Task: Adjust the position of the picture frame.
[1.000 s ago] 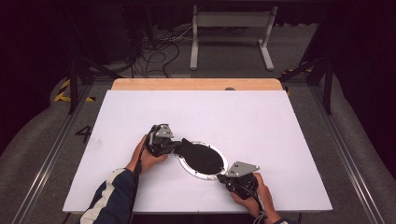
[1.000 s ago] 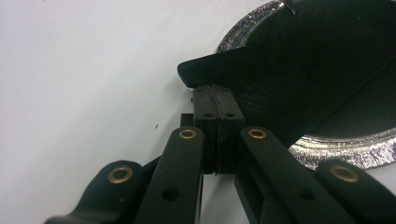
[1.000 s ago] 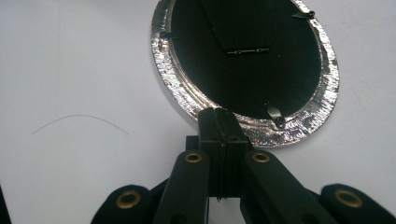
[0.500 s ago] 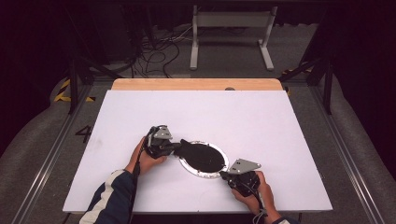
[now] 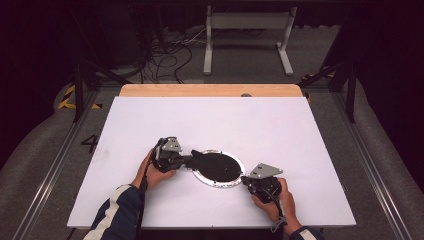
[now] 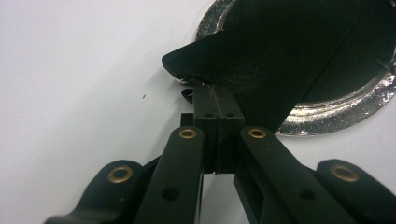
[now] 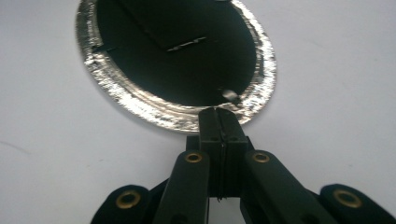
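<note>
Left claw (image 6: pixel 218 119) pressed together, pinching the folded corner of a black sheet (image 6: pixel 289 56); the flap lifts up and away just ahead of its tips. Right claw (image 7: pixel 223 128) pressed together at the near edge of the foil pan (image 7: pixel 140 100); whether it nips the rim or the sheet's edge cannot be told. Pan lies flat on the white worktop (image 5: pixel 260 125) between both claws.

Step in hand, by judgement: peeling the black liner off the pan while the right claw pins it. Next calls for a slow pull by the left claw, away from the right one, with the rim held down.
</note>
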